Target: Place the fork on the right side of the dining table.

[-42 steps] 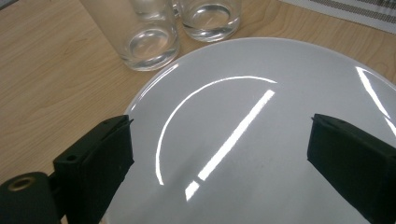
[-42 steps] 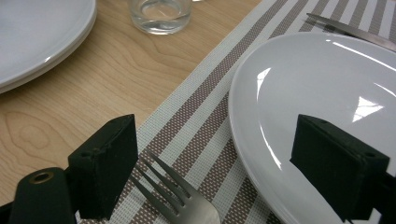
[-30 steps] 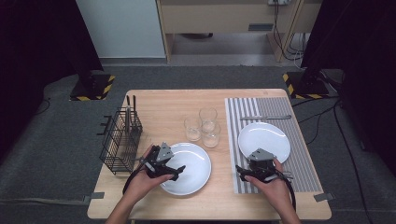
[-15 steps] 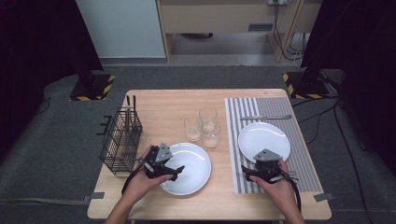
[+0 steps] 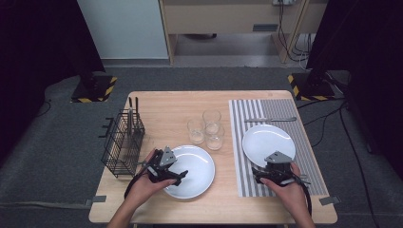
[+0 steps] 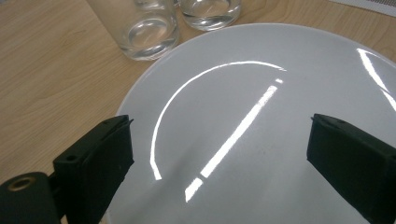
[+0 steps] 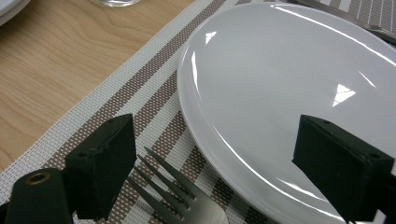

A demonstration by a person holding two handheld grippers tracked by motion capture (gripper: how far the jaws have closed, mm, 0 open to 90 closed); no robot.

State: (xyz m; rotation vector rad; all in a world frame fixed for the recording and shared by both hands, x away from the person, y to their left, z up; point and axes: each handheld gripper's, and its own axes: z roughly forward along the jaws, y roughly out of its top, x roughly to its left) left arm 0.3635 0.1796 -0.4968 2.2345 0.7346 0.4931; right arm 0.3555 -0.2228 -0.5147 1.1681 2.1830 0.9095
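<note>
Item: fork (image 7: 187, 205), flat on striped placemat (image 5: 311, 164), tines just beside right plate (image 7: 299, 102).
Right gripper (image 7: 212, 168): fingers spread, straddling tines; I'd lower square, pinch at neck, avoid plate rim.
Left gripper (image 6: 219, 163): fingers spread over left plate (image 6: 261, 121), empty.

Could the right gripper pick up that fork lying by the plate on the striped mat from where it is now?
Probably yes. The right gripper is open, and the fork lies flat on the striped mat right between its jaws, tines free. The plate sits close beside, but nothing covers the fork.
</note>
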